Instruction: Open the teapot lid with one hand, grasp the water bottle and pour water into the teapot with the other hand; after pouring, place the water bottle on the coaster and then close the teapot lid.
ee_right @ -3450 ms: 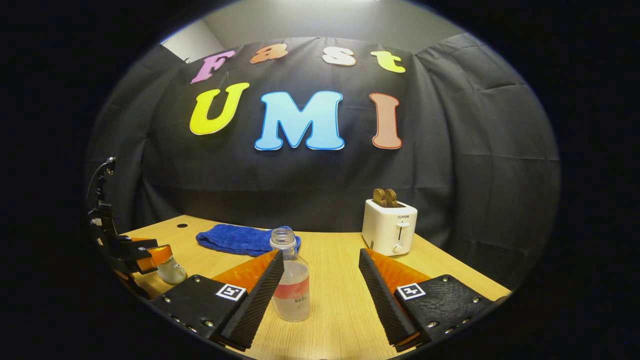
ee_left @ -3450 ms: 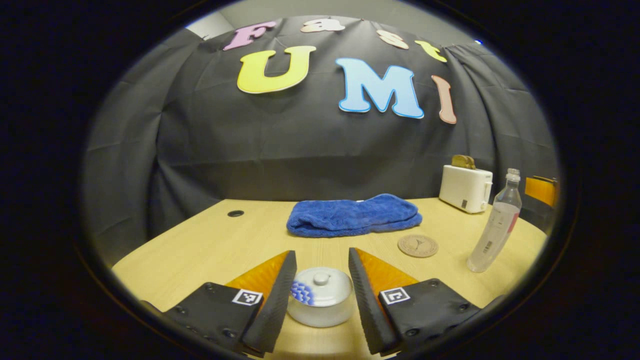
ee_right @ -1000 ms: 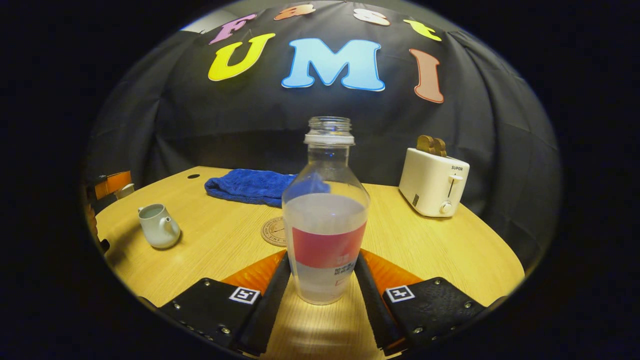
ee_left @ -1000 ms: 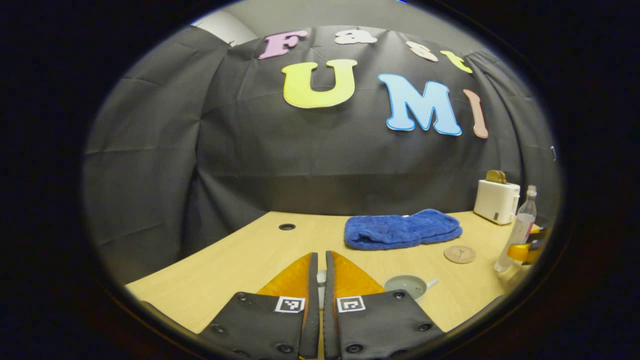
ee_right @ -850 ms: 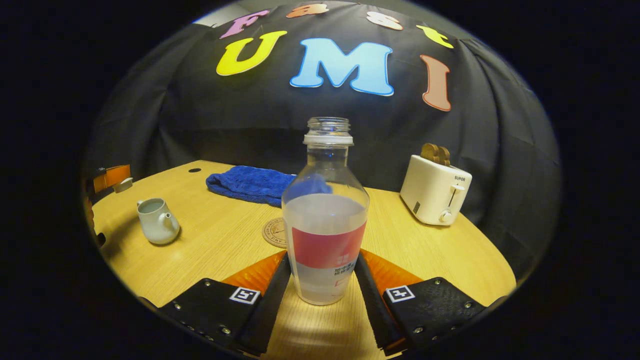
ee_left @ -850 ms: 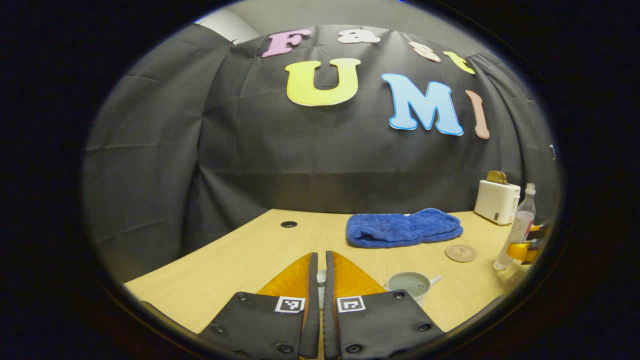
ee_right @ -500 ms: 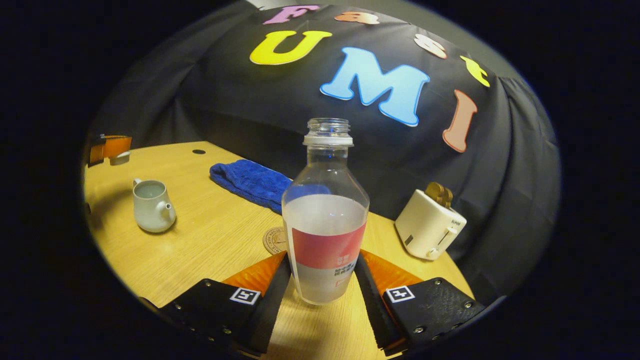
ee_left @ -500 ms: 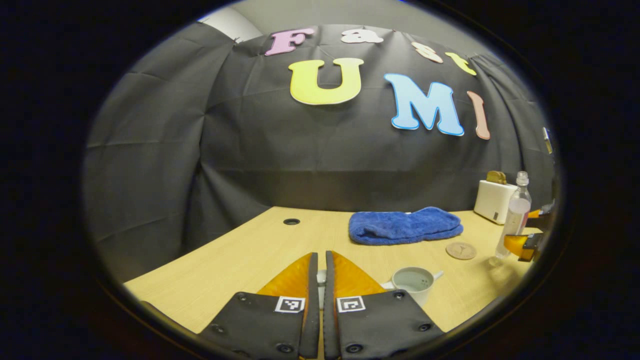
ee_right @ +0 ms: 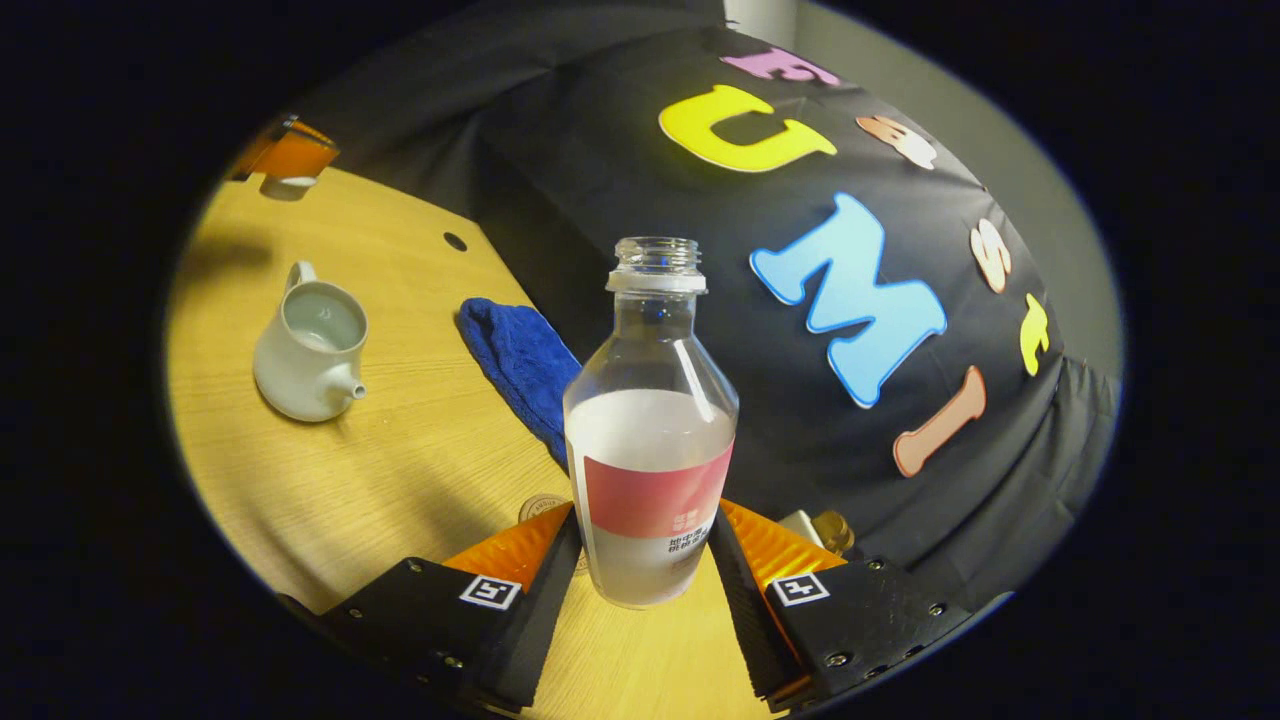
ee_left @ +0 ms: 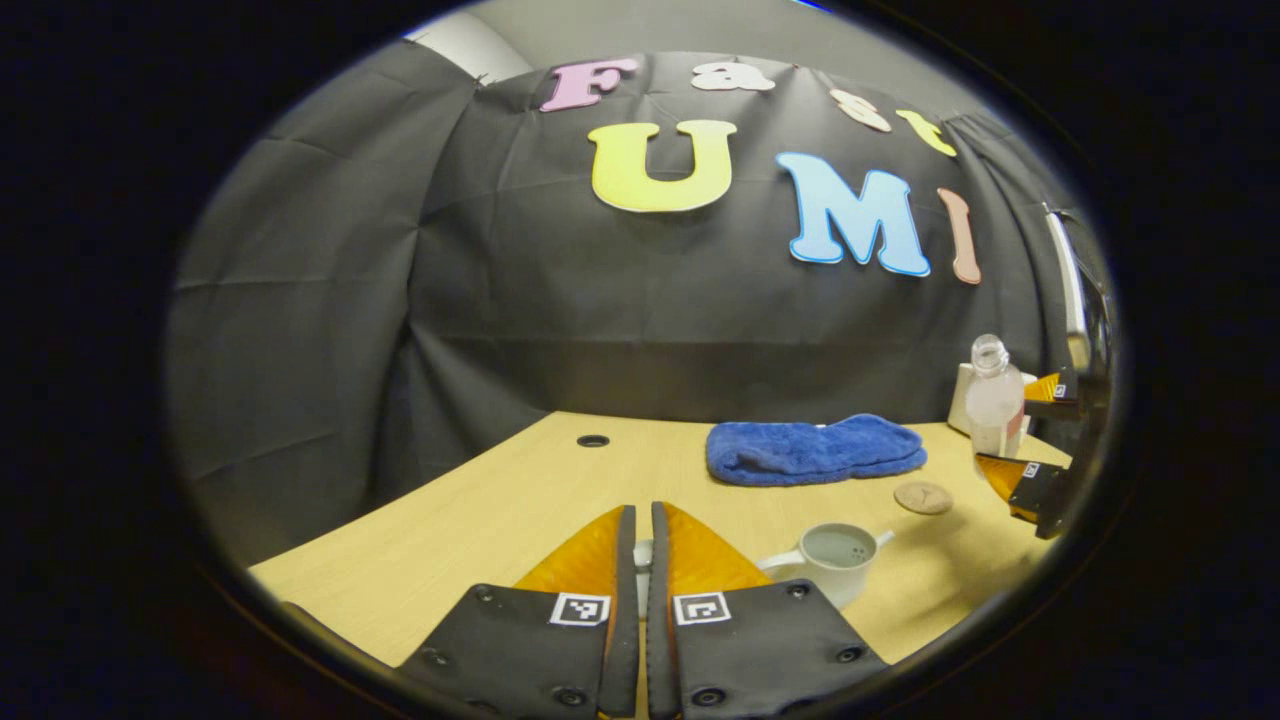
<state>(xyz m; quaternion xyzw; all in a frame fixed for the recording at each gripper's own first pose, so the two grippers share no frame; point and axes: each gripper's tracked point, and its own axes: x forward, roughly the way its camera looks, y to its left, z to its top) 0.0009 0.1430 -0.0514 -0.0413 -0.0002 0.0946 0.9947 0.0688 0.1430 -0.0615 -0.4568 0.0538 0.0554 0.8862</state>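
My right gripper (ee_right: 646, 522) is shut on the clear water bottle (ee_right: 650, 430), which has no cap, a red label and is about half full. It is held off the table and the view is rolled to one side. The white teapot (ee_right: 308, 350) stands lidless to the bottle's left, spout toward it. My left gripper (ee_left: 640, 512) is shut on the white lid (ee_left: 641, 556), a sliver of which shows between the fingers. In the left gripper view the open teapot (ee_left: 838, 560) sits just right of my fingers; the bottle (ee_left: 993, 400) and right gripper (ee_left: 1030, 432) hang at the far right. The round coaster (ee_left: 923, 497) lies between them.
A folded blue towel (ee_left: 815, 450) lies at the back of the wooden table (ee_left: 480, 510). A white toaster (ee_left: 962, 395) stands behind the bottle. A cable hole (ee_left: 592, 440) is at the back left. The left gripper (ee_right: 290, 155) with the lid shows far off.
The right gripper has lifted the bottle off the table and rolled toward the teapot. The left gripper, shut on the lid, has shifted only slightly.
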